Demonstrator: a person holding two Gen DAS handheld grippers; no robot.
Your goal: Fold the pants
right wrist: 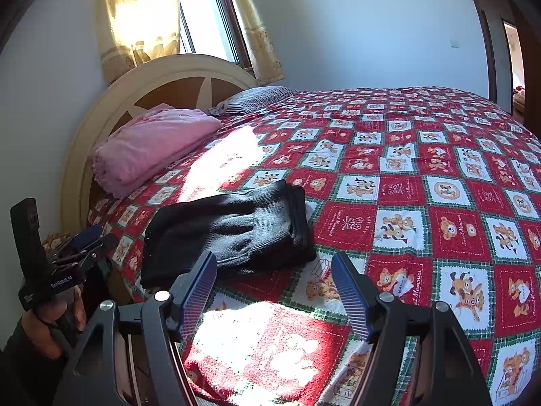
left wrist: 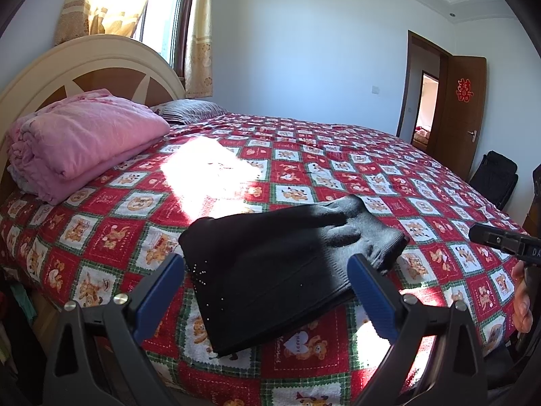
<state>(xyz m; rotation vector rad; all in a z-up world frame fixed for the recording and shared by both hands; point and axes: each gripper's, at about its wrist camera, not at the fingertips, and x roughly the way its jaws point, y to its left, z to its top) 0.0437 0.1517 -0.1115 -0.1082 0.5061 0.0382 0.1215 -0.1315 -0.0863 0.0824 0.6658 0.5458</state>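
Your left gripper (left wrist: 267,291) has its jaws wide apart, nothing clamped. The blue pads (left wrist: 159,299) sit either side of the near end of the pants (left wrist: 277,264) in the left wrist view, but whether they touch the cloth you can't tell from this angle; no pinch visible.

Your right gripper (right wrist: 274,291) is also well open and holds nothing. Its pads (right wrist: 197,292) frame bare bedspread (right wrist: 439,203); the pants (right wrist: 230,233) lie just beyond the left pad's tip, toward 11 o'clock from the jaw gap.

The pants are black, already folded into a compact stack, lying flat on the red, white and green bear-print bedspread (left wrist: 304,169) near the bed's near edge. In the left wrist view they sit at centre frame, folded cuffs or waistband end toward 2 o'clock, long edge running to 7 o'clock. A row of small shiny studs shows along the left side. A sun patch lies on the spread just past them at 11 o'clock, another under the right gripper.

A folded pink blanket (left wrist: 77,145) is well apart from the pants at 10 o'clock, against the headboard (left wrist: 84,57), with a striped pillow (left wrist: 192,108) beside it.

In the right wrist view your left hand (right wrist: 50,324) grips its handle at 8 o'clock. In the left wrist view the right tool's body enters at 3 o'clock, with fingers (left wrist: 522,297) below it.

Open door (left wrist: 463,111) at 2 o'clock, window (left wrist: 165,13) at 11.
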